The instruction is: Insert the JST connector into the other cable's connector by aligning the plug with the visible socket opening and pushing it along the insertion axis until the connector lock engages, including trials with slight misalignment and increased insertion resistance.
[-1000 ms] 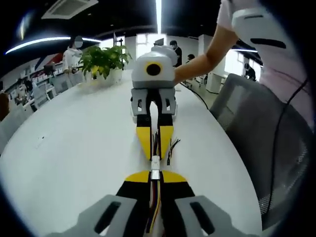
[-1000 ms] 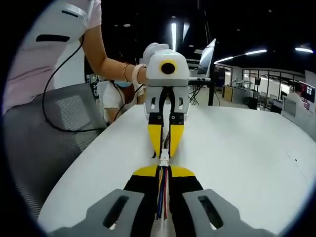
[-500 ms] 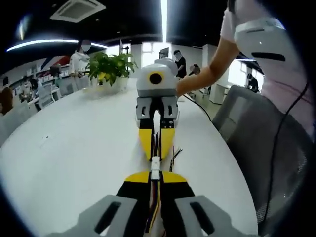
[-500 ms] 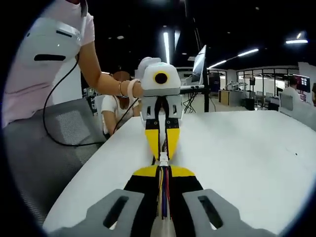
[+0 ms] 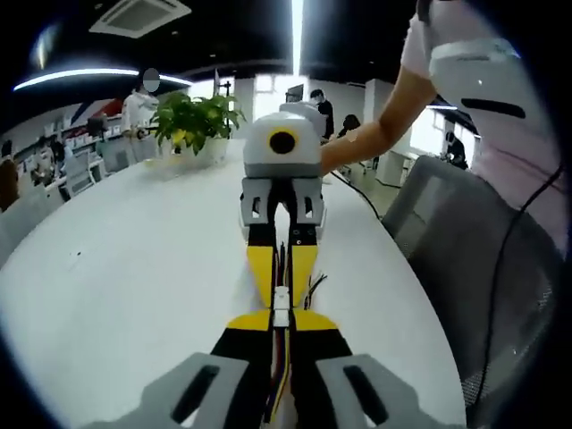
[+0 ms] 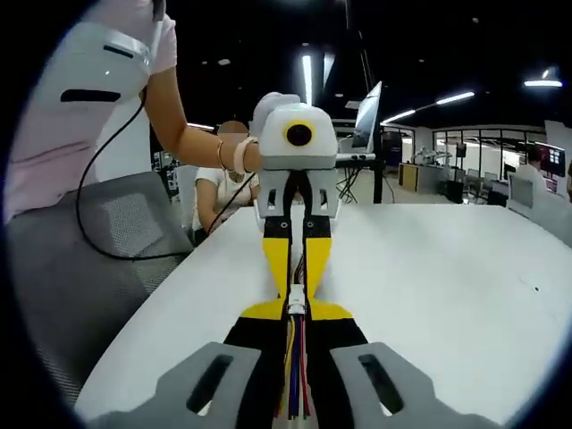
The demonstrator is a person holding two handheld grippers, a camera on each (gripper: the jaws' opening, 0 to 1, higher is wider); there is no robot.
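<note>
Two grippers, my left gripper (image 5: pixel 281 323) and right gripper (image 6: pixel 296 315), each clamp a cable; white JST connectors (image 5: pixel 281 299) meet between them.

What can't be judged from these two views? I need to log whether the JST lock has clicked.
- Lock latch: the white connectors are too small in both views to tell.
- Seating depth: in the right gripper view the joint sits wedged between yellow jaw tips.
- Wire grip: the left hand-held gripper and right hand-held gripper cover their cables.
</note>
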